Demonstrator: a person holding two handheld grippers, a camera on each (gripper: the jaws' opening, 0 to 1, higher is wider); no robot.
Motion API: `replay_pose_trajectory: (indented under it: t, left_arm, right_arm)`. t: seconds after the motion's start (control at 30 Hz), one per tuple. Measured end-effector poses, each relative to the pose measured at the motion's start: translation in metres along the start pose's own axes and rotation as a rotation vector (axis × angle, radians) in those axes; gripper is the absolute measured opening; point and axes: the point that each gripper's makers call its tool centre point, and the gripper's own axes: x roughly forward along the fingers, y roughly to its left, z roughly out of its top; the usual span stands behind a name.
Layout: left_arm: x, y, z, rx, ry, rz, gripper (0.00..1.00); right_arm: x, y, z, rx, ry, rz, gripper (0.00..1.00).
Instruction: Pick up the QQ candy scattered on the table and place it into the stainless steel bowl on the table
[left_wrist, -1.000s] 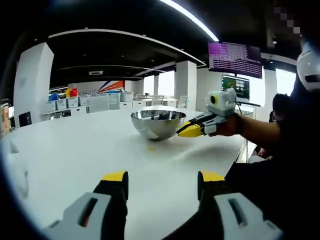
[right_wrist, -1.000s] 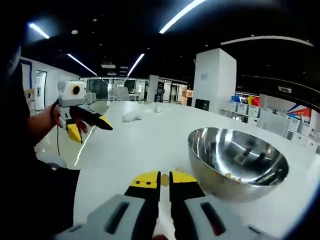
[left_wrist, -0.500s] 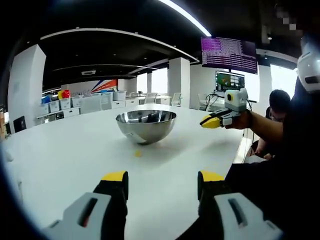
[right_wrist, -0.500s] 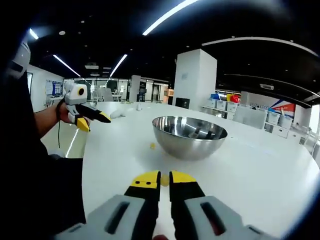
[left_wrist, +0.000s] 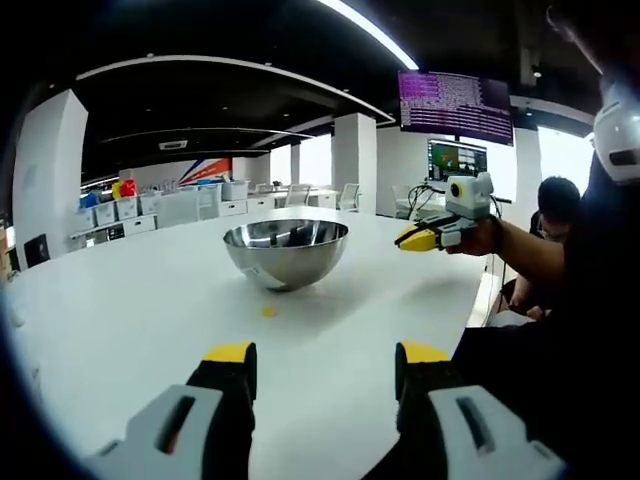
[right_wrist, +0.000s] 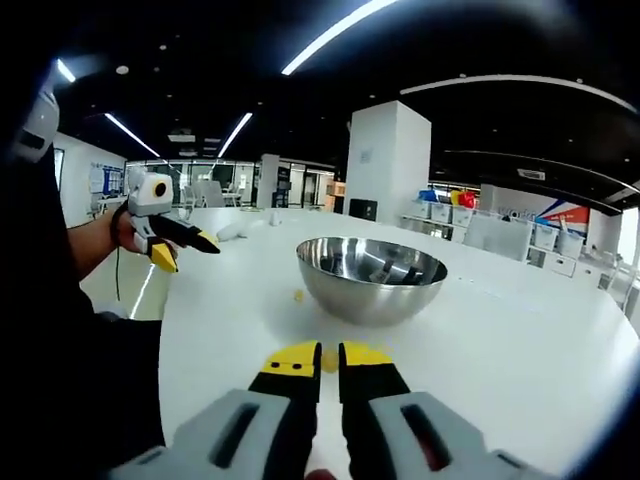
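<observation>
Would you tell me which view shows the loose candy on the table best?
The left gripper view: the candy lies in the open before the bowl. The right gripper view shows it smaller, beside the bowl.

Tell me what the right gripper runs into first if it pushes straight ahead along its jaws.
Probably the round stainless steel bowl on the white table, directly beyond the right gripper; depth is uncertain. The small yellow candy lies left of that line.

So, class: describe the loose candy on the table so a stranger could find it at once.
Start at the white table and find the stainless steel bowl near its middle. Just beside the bowl's base lies a candy, a tiny yellow speck and the one coloured spot on the bare white surface there.
</observation>
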Motion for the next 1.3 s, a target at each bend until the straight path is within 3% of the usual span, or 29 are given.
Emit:
replay_pose_trajectory:
  t: [0.4,0.8,1.03,1.17,1.3]
  left_arm:
    - [-0.006,0.006,-0.005,-0.017,-0.002,0.004,0.56]
    - [-0.011,0.019,-0.007,-0.033,-0.011,0.019,0.56]
    - [-0.010,0.022,-0.010,-0.040,-0.011,0.012,0.56]
    - [-0.012,0.024,-0.012,-0.043,-0.013,0.007,0.55]
    - [-0.016,0.026,-0.012,-0.049,-0.018,0.017,0.55]
  right_arm:
    - [0.021,-0.040,0.033,-0.030,-0.019,-0.027,0.08]
    - [0.042,-0.052,0.040,-0.070,0.007,-0.018,0.08]
    - [0.072,-0.060,0.049,-0.158,0.091,0.022,0.08]
    - [0.093,-0.064,0.043,-0.211,0.191,0.057,0.08]
    - [0.112,-0.063,0.040,-0.278,0.248,0.086,0.09]
